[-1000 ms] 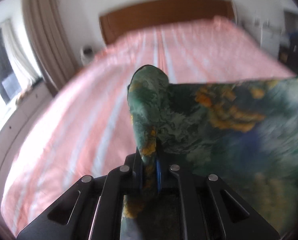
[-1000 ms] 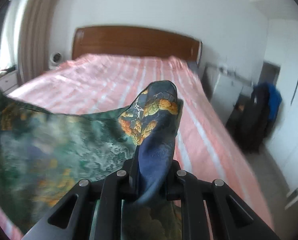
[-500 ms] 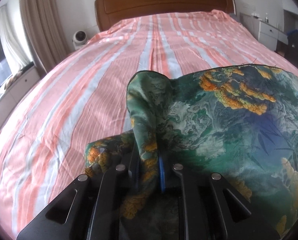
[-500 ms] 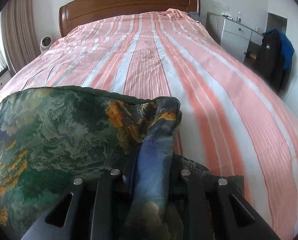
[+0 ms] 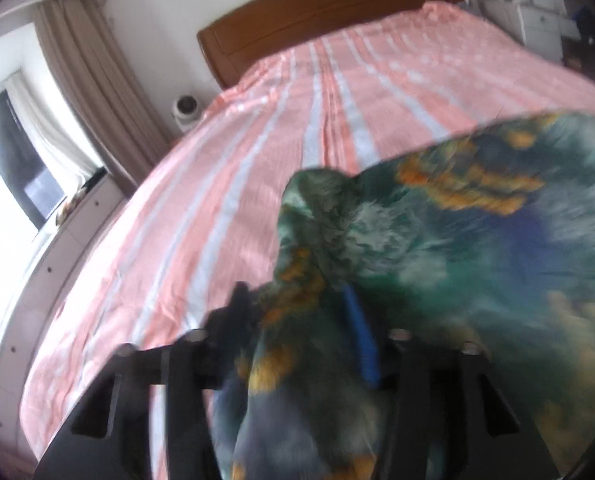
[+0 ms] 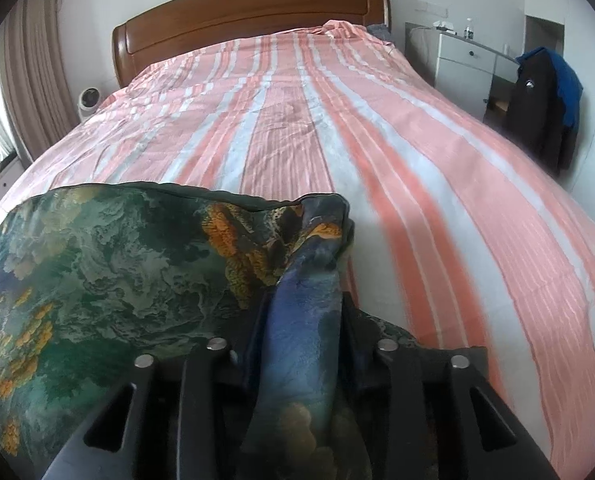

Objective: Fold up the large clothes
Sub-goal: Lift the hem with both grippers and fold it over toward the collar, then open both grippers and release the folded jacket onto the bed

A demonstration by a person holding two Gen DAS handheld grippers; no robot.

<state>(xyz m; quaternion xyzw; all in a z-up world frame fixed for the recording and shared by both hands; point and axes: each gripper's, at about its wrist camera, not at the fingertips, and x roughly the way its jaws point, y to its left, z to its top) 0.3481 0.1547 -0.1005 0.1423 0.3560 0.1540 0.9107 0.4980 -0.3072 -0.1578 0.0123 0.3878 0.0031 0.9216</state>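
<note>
A large silky garment [image 5: 477,248] printed in green, blue and orange hangs stretched between my two grippers over the foot of a bed. My left gripper [image 5: 317,300] is shut on its left corner, the cloth bunched between the fingers and draped over them. My right gripper [image 6: 305,280] is shut on the right corner of the garment [image 6: 97,264], which spreads to the left just above the bedspread. The fingertips of both grippers are hidden by cloth.
The bed has a pink and white striped cover [image 6: 337,120] and a brown wooden headboard [image 6: 249,12]. A small white fan [image 6: 87,100] and beige curtains [image 5: 89,80] stand at the left. A white dresser [image 6: 465,64] and a dark jacket [image 6: 545,96] are at the right.
Both grippers lowered the garment from up in the air to the bed. The left view has since tilted and blurred with motion; the right gripper has come closer to the cover.
</note>
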